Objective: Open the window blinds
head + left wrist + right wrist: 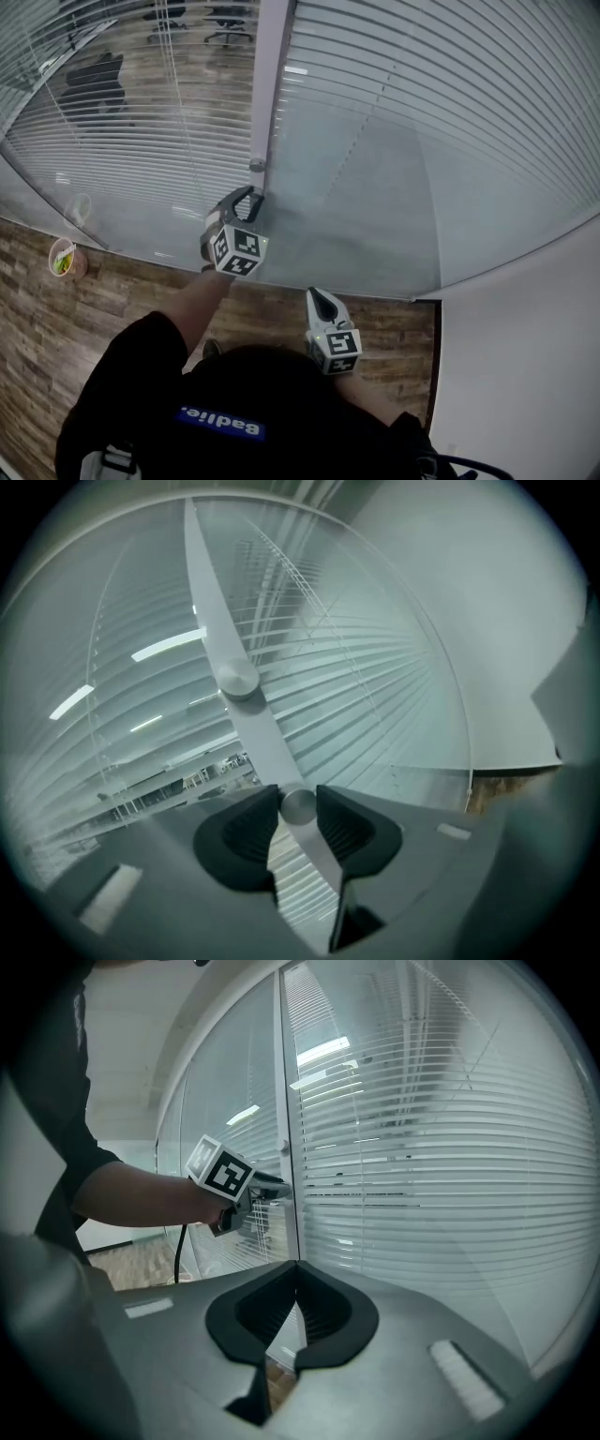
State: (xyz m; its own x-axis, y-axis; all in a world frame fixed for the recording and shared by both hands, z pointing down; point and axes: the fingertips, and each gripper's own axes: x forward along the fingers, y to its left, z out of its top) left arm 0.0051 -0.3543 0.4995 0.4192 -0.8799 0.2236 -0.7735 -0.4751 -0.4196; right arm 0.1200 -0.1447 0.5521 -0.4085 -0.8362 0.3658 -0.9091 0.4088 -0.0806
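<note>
Left claw is closed on the lower knob, a small round metal button that projects from the frame post between the two glazed panels. The ribbed pads press on it from both sides, with the knob seated near the tips. I hold it this way because a round knob offers no lever. A firm pinch across its width is, in my judgement, the only way to turn it with a roll of the wrist. The claw points almost level at the post so that its line meets the knob head-on.

An upper knob sits higher on the same post, apart from the pads. I cannot tell which panel each knob serves.

The blinds appear to hang behind the glass on both sides of the post, out of direct reach. This is why I work at the knob and not at the slats. The slats on my right lie close together and block most of the view. The slats on my left pass some view of the room beyond.

Right claw is shut, tips together, with nothing between them. I hold it low and back from the glass, near my body, so that it does not obstruct the left arm.

Step in hand: rotate the gripped knob. Risk: the pads may slip on smooth metal.
</note>
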